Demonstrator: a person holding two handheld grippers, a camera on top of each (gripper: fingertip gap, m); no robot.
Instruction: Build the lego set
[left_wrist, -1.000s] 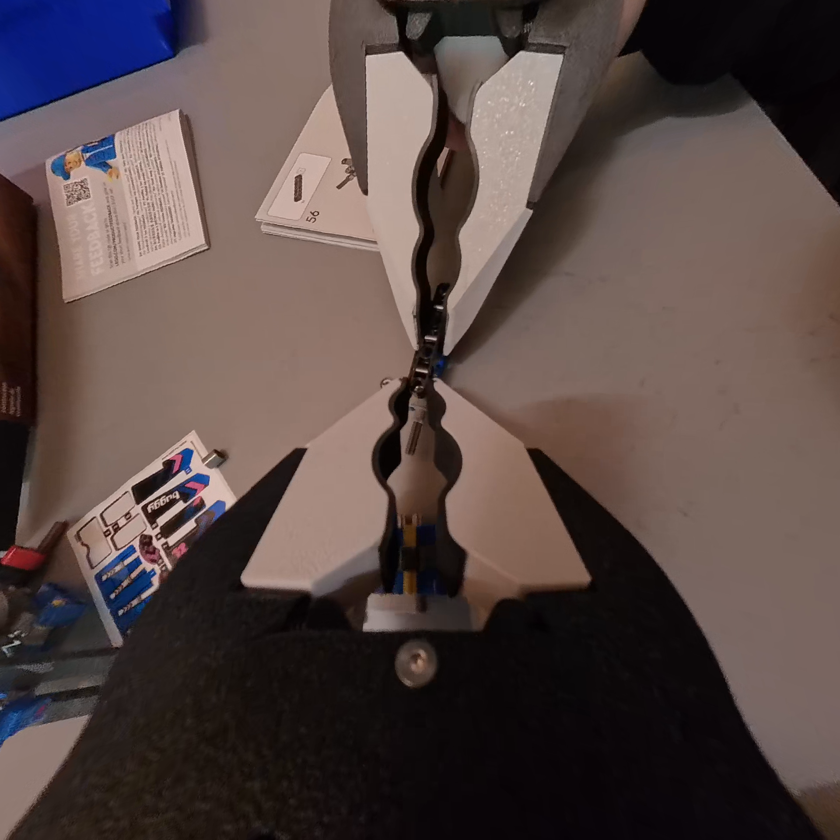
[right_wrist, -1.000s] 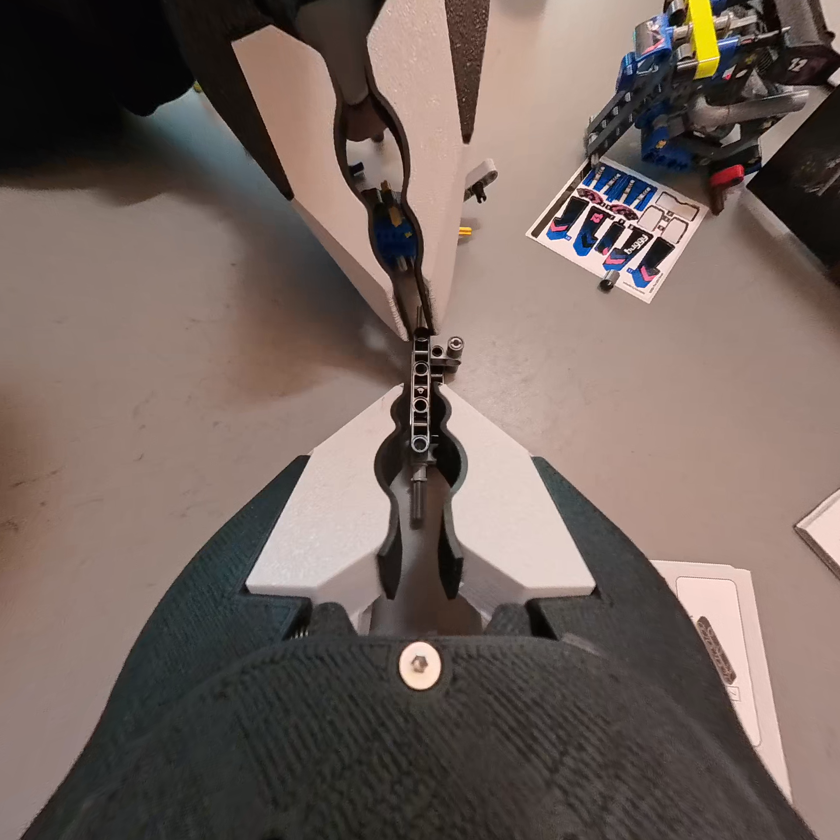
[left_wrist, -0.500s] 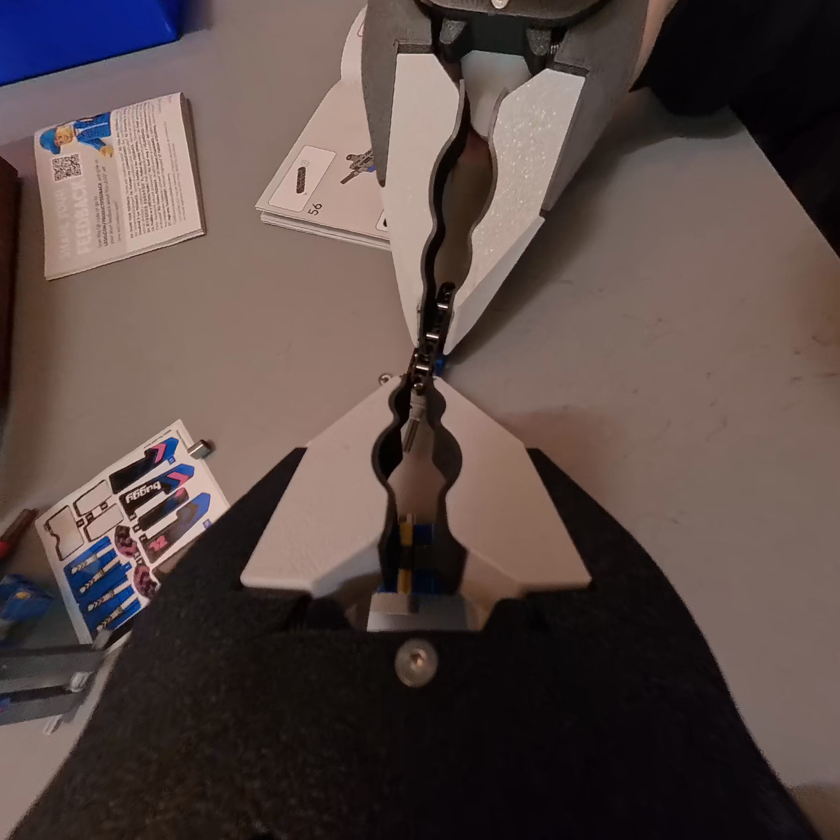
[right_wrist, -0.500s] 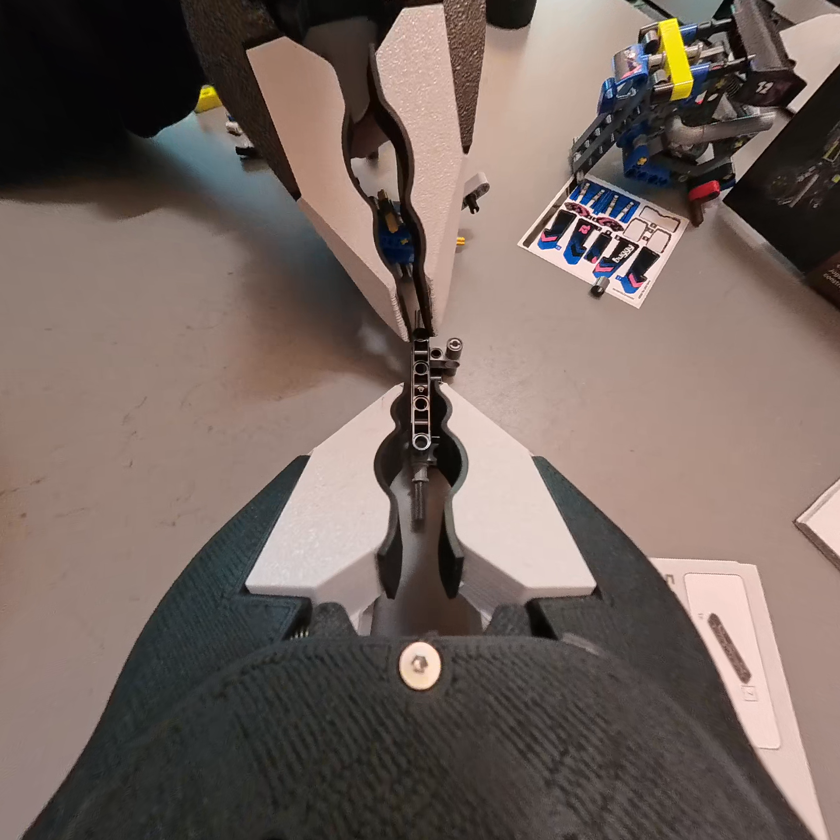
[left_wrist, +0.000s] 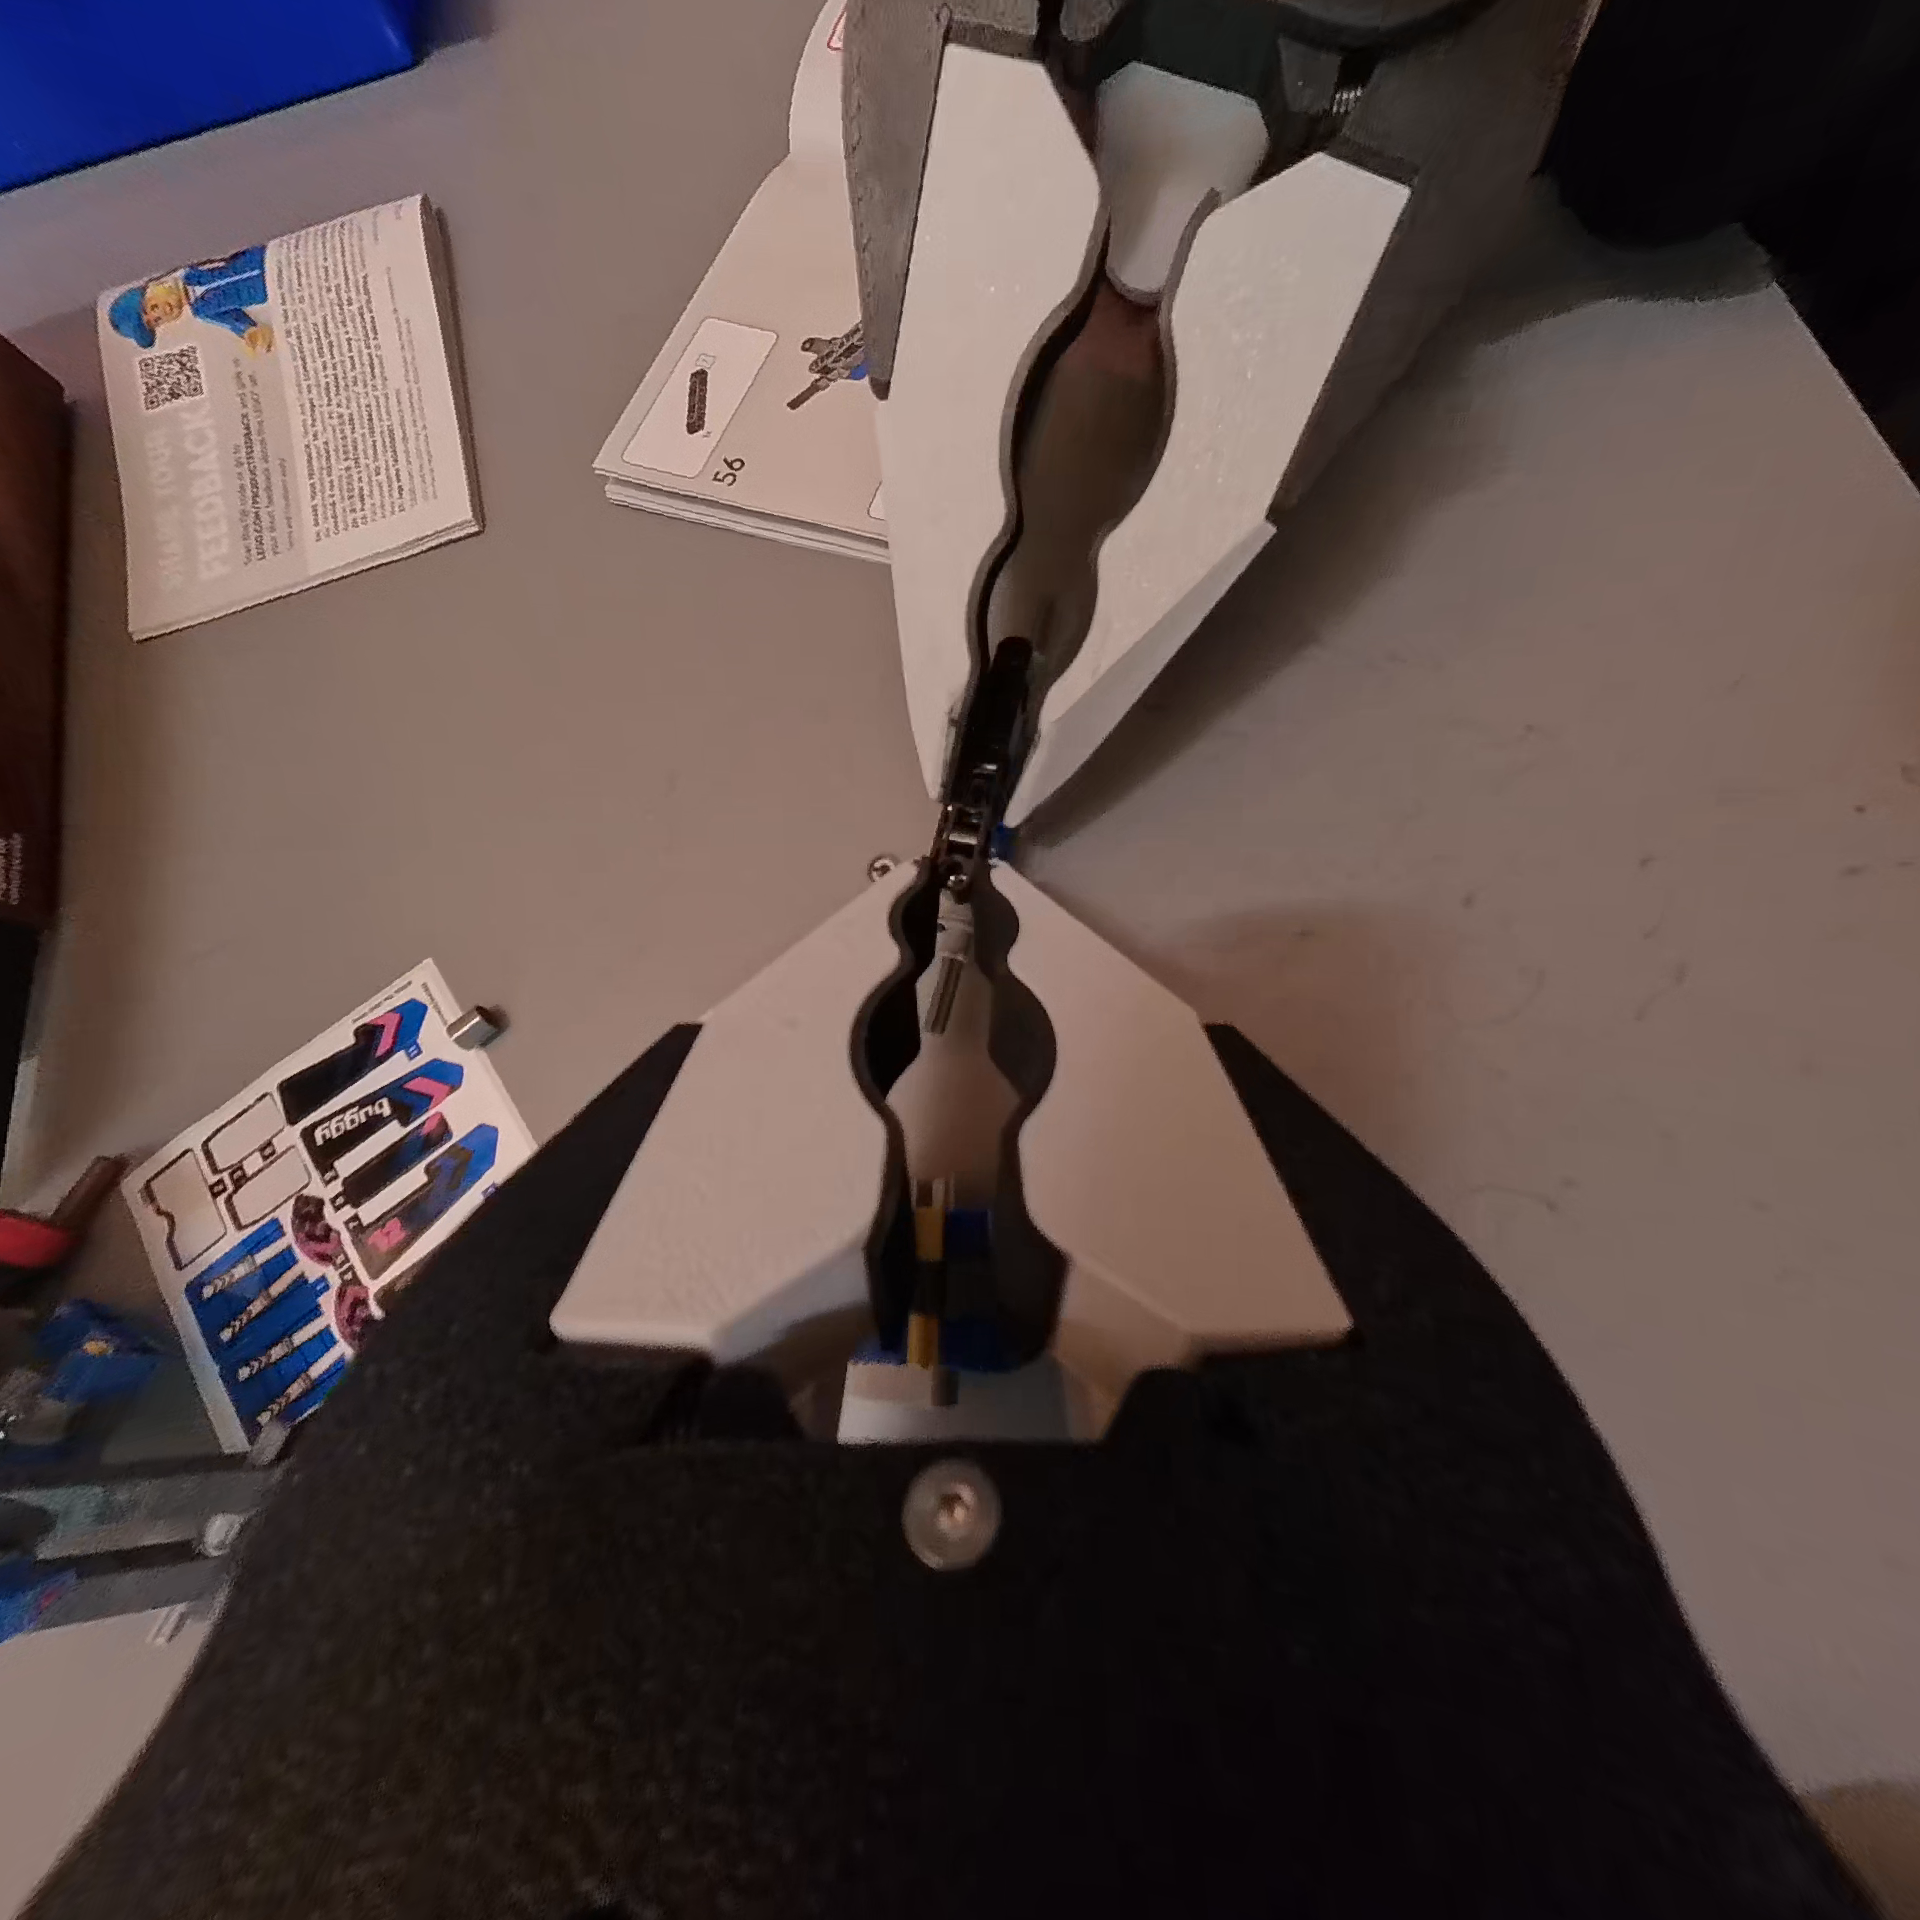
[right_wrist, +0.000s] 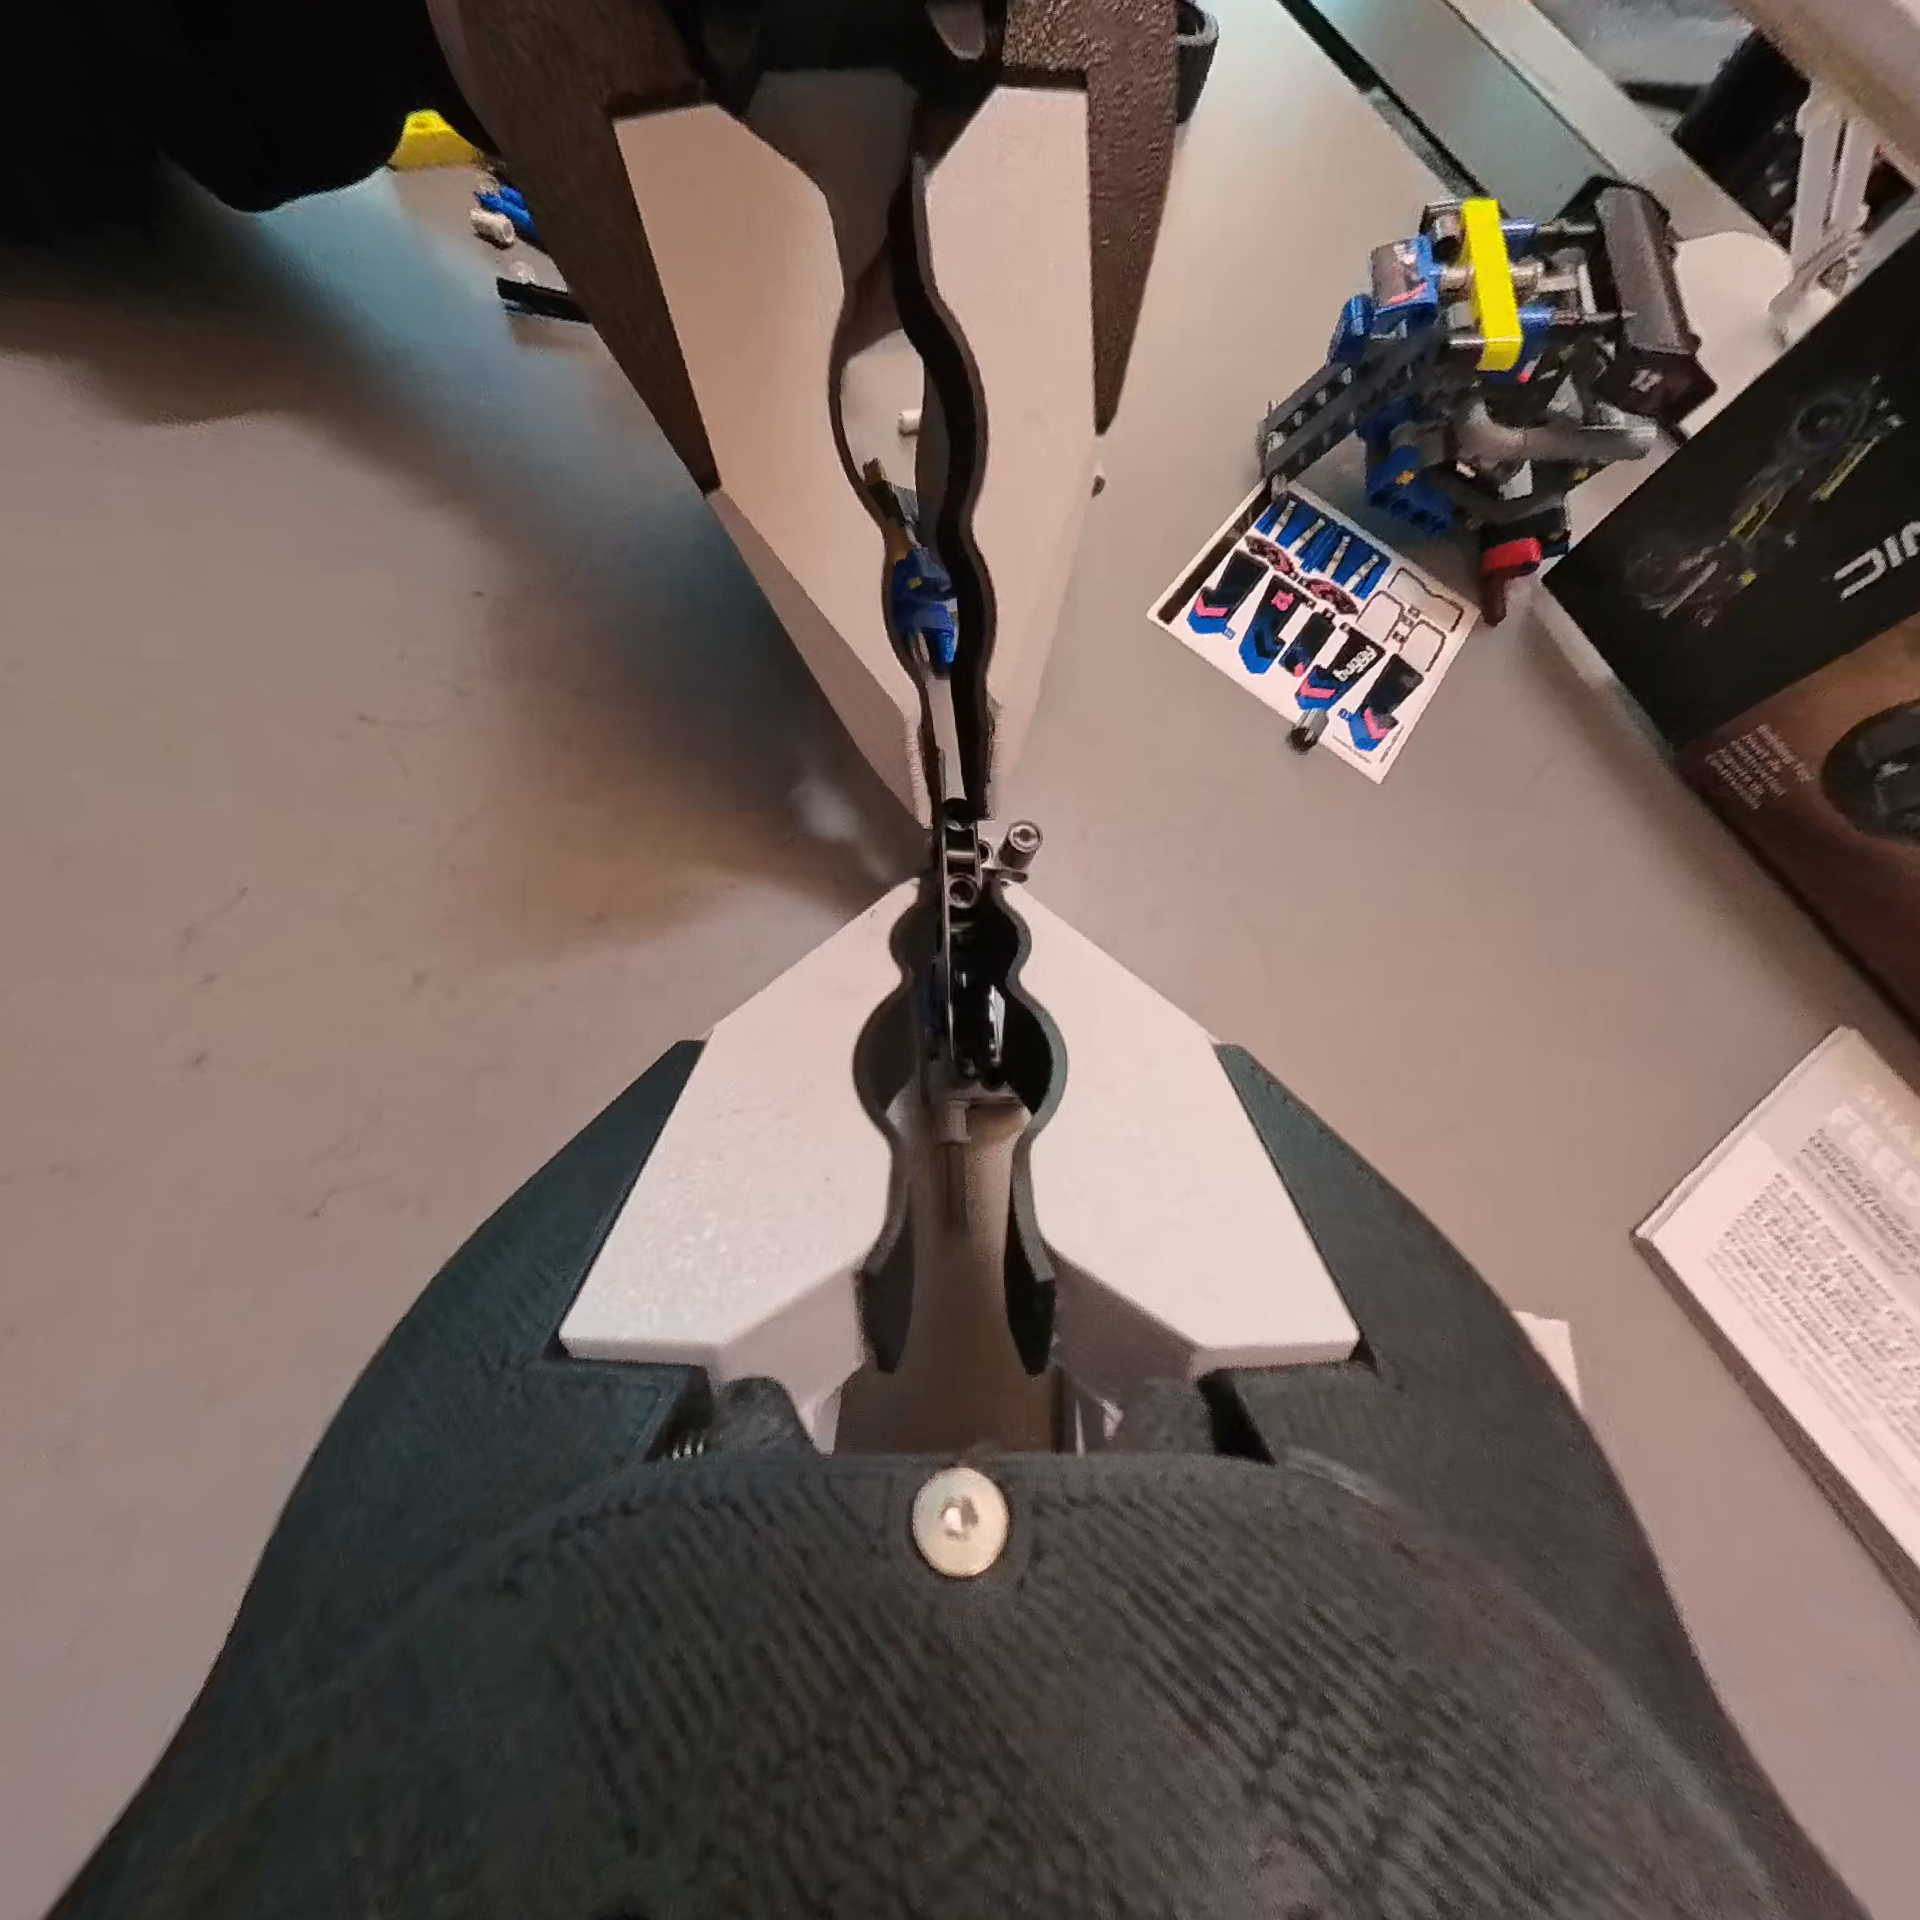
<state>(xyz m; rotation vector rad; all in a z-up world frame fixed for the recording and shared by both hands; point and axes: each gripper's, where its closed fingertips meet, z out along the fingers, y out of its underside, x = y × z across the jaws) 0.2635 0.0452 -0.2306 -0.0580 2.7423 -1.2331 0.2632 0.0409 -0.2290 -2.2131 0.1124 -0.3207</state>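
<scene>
My left gripper (left_wrist: 956, 878) is shut on a small blue-and-yellow lego sub-assembly (left_wrist: 940, 1278) deep between its fingers. A grey axle (left_wrist: 948, 977) runs from it out to the tips. My right gripper (right_wrist: 961, 883) is shut on a black holed beam (right_wrist: 966, 935) with a grey pin connector (right_wrist: 1018, 840) at its far end. The two grippers meet tip to tip above the grey table (left_wrist: 1455, 831). The beam (left_wrist: 987, 727) touches the end of the axle. In the right wrist view the left gripper (right_wrist: 956, 800) comes down from above with the blue piece (right_wrist: 920, 603) in it.
A sticker sheet (left_wrist: 332, 1174) and a small grey part (left_wrist: 473, 1023) lie to the left. Two booklets (left_wrist: 291, 416) (left_wrist: 748, 395) lie beyond. A part-built blue, yellow and grey model (right_wrist: 1486, 343) stands beside a dark box (right_wrist: 1787, 623). Loose pieces (right_wrist: 426, 140) lie far left.
The right gripper has rolled and tilted while the tips stay together. The black beam now shows more edge-on in its view. Both views have shifted over the table.
</scene>
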